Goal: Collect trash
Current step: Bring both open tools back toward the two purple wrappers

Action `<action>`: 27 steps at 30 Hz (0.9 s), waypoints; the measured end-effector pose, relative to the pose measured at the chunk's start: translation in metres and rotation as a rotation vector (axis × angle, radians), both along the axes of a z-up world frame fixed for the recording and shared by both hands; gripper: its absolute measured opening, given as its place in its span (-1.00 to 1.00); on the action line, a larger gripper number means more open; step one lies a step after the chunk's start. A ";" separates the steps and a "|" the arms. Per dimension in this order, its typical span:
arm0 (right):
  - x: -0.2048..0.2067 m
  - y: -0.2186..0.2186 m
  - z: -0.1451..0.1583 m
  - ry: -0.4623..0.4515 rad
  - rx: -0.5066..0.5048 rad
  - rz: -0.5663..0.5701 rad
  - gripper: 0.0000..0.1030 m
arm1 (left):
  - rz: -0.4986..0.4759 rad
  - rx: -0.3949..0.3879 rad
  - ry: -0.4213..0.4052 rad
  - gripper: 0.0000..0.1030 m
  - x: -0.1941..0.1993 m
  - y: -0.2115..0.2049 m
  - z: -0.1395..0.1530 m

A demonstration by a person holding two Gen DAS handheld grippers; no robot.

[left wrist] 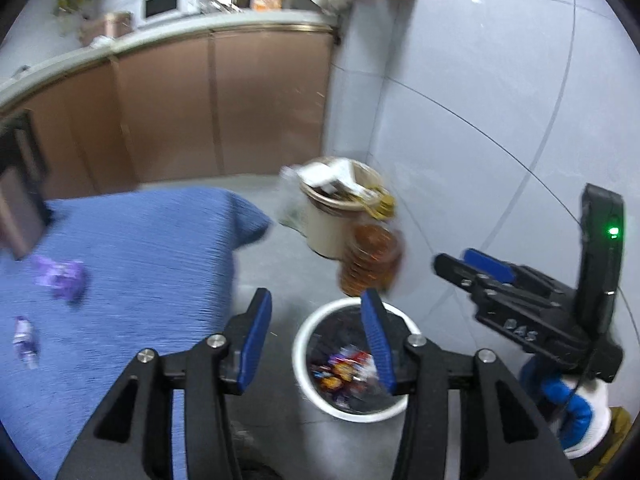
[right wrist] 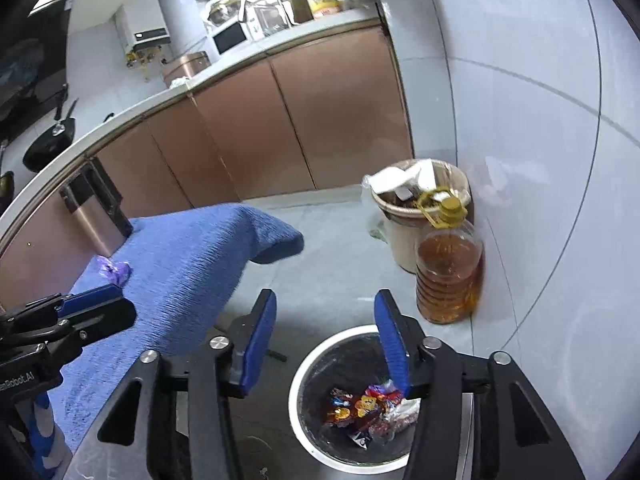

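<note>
Both claws hang over the floor beside the blue-clothed surface [right wrist: 176, 264], and both stand released with nothing between their blue pads. The left claw [left wrist: 316, 336] is spread wide in the lower middle of its own view; the right claw [right wrist: 326, 338] is likewise parted in its view, its right pad directly over the white-rimmed trash bin [right wrist: 304, 432].

The bin, black-lined, sits on the floor low in both frames, close against the surface's edge, likely so wrappers can be carried a short way and dropped straight in. It already holds a heap of coloured snack wrappers [right wrist: 368, 408]. I judge the right claw is poised there because it is at the drop point, though nothing is in its grip.

What remains to collect lies at the left of the left wrist view: a crumpled purple wrapper [left wrist: 60, 276] at mid-left on the cloth, and a smaller purple-and-white scrap [left wrist: 25, 340] lower left. Both are well apart from the left claw, up and to the left of its open pads. The right wrist view shows only the crumpled purple wrapper, at mid-left, above the left claw's tip.

An oil bottle [right wrist: 448, 268] and an overfilled beige bin [right wrist: 404, 236] stand by the wall, above the white bin in the frame; they look like household items, not targets.
</note>
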State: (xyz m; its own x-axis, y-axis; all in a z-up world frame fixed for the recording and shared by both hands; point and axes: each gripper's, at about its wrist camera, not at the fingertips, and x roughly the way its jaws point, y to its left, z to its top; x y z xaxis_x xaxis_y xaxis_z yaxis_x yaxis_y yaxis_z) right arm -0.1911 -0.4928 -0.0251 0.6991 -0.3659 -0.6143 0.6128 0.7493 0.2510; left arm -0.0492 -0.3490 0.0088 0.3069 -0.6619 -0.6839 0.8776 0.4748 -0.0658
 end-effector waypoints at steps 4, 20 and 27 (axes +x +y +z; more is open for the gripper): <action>0.005 0.016 0.017 -0.012 -0.035 0.028 0.15 | 0.105 -0.025 -0.077 -0.10 0.007 0.031 0.014; 0.027 0.079 0.061 -0.022 -0.128 0.163 0.27 | 0.389 -0.103 -0.225 0.17 0.021 0.142 0.050; 0.040 0.108 0.075 -0.006 -0.176 0.211 0.41 | 0.479 -0.133 -0.259 0.24 0.024 0.188 0.055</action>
